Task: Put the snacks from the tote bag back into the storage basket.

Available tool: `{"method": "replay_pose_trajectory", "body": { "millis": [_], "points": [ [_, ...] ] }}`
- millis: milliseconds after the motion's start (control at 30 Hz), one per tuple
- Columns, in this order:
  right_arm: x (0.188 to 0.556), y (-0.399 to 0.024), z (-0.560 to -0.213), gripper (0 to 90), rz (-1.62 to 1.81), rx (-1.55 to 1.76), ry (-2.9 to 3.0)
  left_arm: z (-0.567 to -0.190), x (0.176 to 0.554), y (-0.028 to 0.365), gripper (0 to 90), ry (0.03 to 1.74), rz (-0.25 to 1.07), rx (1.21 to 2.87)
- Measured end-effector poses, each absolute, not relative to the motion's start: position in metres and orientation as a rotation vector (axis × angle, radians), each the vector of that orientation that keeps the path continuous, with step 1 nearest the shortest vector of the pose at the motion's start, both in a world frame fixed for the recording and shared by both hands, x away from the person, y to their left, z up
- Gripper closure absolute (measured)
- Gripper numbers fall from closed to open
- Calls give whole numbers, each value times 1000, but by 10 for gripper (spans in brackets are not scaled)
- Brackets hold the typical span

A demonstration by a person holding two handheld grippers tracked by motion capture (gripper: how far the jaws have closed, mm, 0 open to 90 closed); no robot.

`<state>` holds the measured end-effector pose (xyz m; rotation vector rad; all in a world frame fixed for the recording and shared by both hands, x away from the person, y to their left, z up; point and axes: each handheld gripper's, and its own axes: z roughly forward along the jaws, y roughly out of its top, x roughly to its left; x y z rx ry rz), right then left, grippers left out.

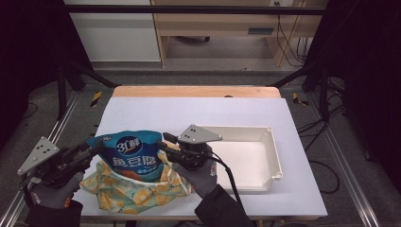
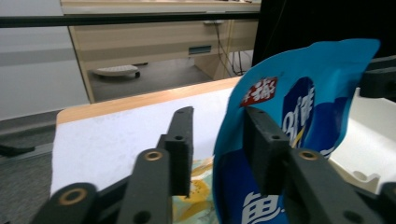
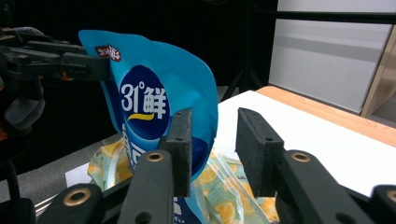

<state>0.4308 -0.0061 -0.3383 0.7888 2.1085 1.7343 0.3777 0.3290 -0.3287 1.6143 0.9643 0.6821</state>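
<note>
Your high view looks forward and down over the whole counter [image 1: 198, 113] from your side. Your left gripper view sits low and close, facing across toward the white tray [image 2: 369, 135]. Your right gripper view looks back the opposite way. All three share the upright blue pouch [image 1: 132, 153], seen from both edges.

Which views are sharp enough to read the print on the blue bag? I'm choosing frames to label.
High view: the blue bag is small and soft, large characters barely legible, surroundings dark. Left gripper view: bag close and blurred, print cut off behind a black jaw. Right gripper view: best, "31°" logo crisp on a dark backdrop, though the near jaws are out of focus.
</note>
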Motion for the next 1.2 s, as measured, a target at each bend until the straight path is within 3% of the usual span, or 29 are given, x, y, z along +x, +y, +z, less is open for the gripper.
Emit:
{"method": "replay_pose_trajectory", "body": {
  "millis": [667, 1200],
  "points": [
    [437, 8, -336, 860, 1690, 794, 2131, -328, 378, 326, 860, 976, 649, 1612],
    [435, 11, -330, 900, 1680, 794, 2137, -323, 373, 323, 899, 994, 681, 1601]
  ]
}}
